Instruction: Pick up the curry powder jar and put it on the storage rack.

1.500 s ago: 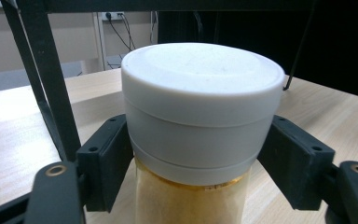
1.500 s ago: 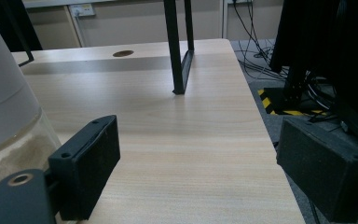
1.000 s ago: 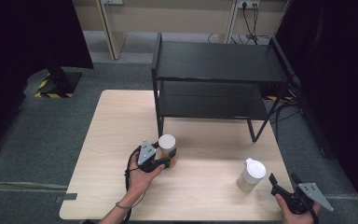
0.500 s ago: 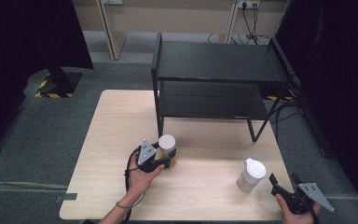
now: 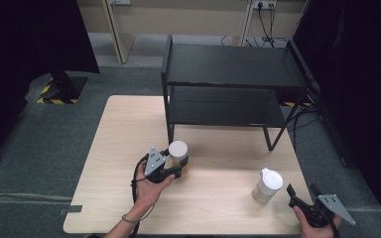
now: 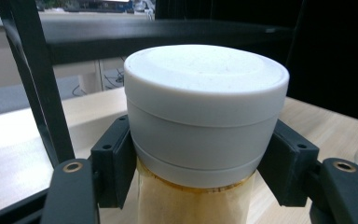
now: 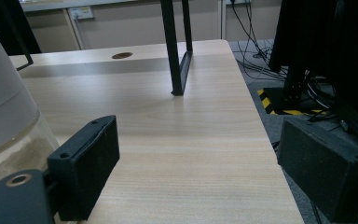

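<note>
A jar with a flat white lid (image 5: 177, 150) and tan contents stands on the wooden table (image 5: 114, 148), just in front of the black rack's left leg. My left gripper (image 5: 177, 167) is shut on it, and in the left gripper view both pads press the jar (image 6: 205, 116) just under its lid (image 6: 205, 70). A second jar (image 5: 268, 185) with a white spouted lid stands at the front right. My right gripper (image 5: 301, 194) is open just right of it, near the table's front corner. In the right gripper view that jar (image 7: 0, 107) sits beside the left jaw, outside the empty gap of the gripper (image 7: 196, 158).
A black two-level metal rack (image 5: 228, 64) stands at the back of the table, with its legs (image 7: 175, 46) planted on the wood. The table's right edge (image 7: 256, 116) drops to grey carpet with cables. Bare wood lies between the two jars.
</note>
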Demonstrator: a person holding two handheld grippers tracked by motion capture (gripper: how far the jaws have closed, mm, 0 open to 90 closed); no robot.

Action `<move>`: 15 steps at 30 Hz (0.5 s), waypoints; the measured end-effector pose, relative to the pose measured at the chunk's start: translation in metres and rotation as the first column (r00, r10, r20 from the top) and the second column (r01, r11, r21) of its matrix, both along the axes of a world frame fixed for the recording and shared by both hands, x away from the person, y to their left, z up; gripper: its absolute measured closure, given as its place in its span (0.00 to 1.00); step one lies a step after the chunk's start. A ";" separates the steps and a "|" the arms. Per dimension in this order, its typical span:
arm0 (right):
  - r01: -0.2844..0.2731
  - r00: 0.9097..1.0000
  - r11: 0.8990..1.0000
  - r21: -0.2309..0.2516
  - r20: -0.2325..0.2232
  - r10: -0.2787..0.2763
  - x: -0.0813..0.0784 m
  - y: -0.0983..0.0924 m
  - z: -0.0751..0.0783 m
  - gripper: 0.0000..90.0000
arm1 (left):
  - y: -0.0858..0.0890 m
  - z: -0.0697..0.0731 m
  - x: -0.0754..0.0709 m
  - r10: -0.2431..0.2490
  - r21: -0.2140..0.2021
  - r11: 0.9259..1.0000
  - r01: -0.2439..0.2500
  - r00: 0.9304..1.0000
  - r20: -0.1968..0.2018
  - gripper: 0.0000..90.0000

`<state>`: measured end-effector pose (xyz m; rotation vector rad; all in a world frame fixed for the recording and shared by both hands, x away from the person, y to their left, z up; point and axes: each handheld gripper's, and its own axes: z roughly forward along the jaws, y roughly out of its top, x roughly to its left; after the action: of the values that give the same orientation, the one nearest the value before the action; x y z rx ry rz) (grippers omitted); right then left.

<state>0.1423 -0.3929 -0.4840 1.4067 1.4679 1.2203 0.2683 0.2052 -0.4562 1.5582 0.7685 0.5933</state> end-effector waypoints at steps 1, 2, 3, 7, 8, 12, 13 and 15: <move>0.000 1.000 1.000 -0.001 0.000 0.000 0.000 0.000 0.000 0.15 | 0.000 0.003 0.000 0.001 0.000 1.000 -0.001 1.000 0.005 0.39; 0.000 1.000 1.000 -0.002 0.000 0.000 0.000 0.000 0.000 0.15 | 0.000 0.005 -0.001 0.002 0.000 1.000 -0.002 1.000 0.011 0.39; 0.000 1.000 1.000 -0.002 -0.001 0.000 0.000 0.000 0.000 0.15 | 0.000 0.008 -0.001 0.003 0.001 1.000 -0.003 1.000 0.016 0.39; 0.001 1.000 1.000 0.002 0.001 -0.001 0.000 0.000 0.000 0.15 | 0.000 0.017 -0.003 0.008 -0.005 1.000 -0.008 0.999 0.036 0.39; 0.001 1.000 1.000 0.003 0.001 -0.001 0.000 0.000 0.000 0.14 | -0.001 0.019 -0.003 0.012 -0.007 1.000 -0.012 0.999 0.039 0.39; 0.002 1.000 1.000 0.004 0.000 -0.002 0.000 0.000 0.000 0.14 | -0.001 0.028 -0.003 0.021 -0.012 1.000 -0.021 0.998 0.051 0.39; 0.001 1.000 1.000 0.004 0.000 -0.001 0.000 0.000 0.000 0.14 | -0.002 0.029 -0.003 0.024 -0.016 1.000 -0.023 0.998 0.056 0.39; 0.002 1.000 1.000 0.005 0.002 -0.002 0.000 0.000 0.000 0.14 | -0.001 0.033 -0.003 0.025 -0.021 0.999 -0.024 0.998 0.063 0.39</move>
<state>0.1421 -0.3933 -0.4844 1.4097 1.4629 1.2248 0.2654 0.2039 -0.4228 1.5062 0.7446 0.6474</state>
